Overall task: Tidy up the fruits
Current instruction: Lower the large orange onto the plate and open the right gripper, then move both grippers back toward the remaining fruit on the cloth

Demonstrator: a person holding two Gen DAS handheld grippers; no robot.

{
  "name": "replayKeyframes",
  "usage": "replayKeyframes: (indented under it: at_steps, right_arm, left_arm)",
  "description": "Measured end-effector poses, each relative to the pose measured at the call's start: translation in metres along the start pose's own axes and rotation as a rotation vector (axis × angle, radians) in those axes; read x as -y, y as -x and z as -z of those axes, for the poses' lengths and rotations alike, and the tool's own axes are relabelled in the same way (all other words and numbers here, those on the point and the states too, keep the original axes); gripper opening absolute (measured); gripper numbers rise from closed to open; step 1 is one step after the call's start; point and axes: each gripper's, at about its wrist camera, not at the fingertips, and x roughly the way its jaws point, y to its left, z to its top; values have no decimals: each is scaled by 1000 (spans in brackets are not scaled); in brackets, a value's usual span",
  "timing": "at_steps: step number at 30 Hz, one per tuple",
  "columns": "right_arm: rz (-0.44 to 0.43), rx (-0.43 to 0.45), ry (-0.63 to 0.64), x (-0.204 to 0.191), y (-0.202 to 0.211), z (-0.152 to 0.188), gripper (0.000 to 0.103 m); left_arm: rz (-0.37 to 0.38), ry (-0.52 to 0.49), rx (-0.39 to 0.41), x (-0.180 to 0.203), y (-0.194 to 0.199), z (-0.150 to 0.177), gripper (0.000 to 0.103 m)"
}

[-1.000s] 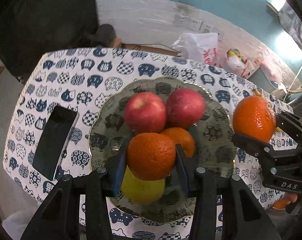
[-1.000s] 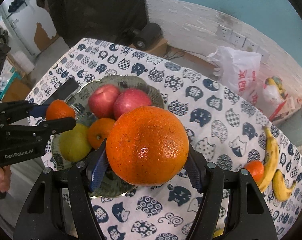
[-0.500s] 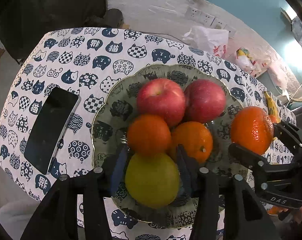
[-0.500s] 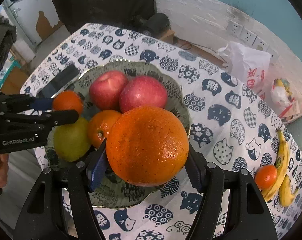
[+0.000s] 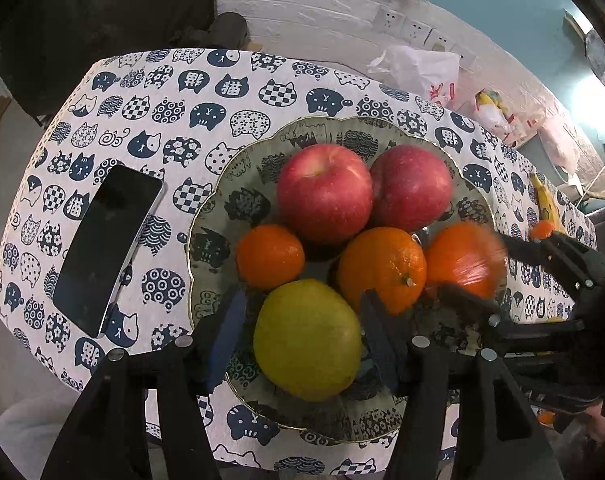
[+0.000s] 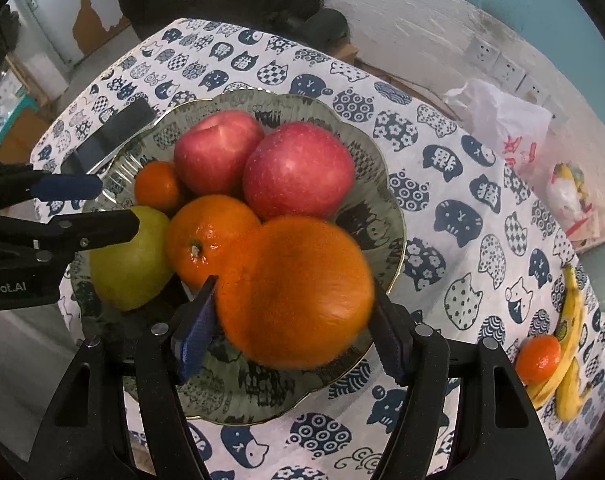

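Left wrist view looks steeply down: the left gripper (image 5: 302,332) has just been opening, and its jaws stand apart astride a green-yellow pear (image 5: 307,339) without pressing it. Ahead of its fingertips a small tangerine (image 5: 270,256), an orange (image 5: 381,270) and two red apples (image 5: 325,192) crowd the glass plate (image 5: 238,184). Beyond its left finger a phone (image 5: 106,248) lies on the tablecloth (image 5: 174,92). The right gripper (image 6: 290,316), also tipped steeply, is clamped on a big orange (image 6: 294,292) over the plate's near rim. Right of its jaws, bare cloth reaches to bananas (image 6: 570,344) at the table edge.
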Motion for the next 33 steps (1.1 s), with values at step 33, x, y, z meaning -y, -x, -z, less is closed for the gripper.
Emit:
replayKeyframes:
  at_steps: [33]
  right_arm:
    - [43,135,-97,36,86,19,80]
  left_arm:
    - [-3,-175,86,67,54,23,72]
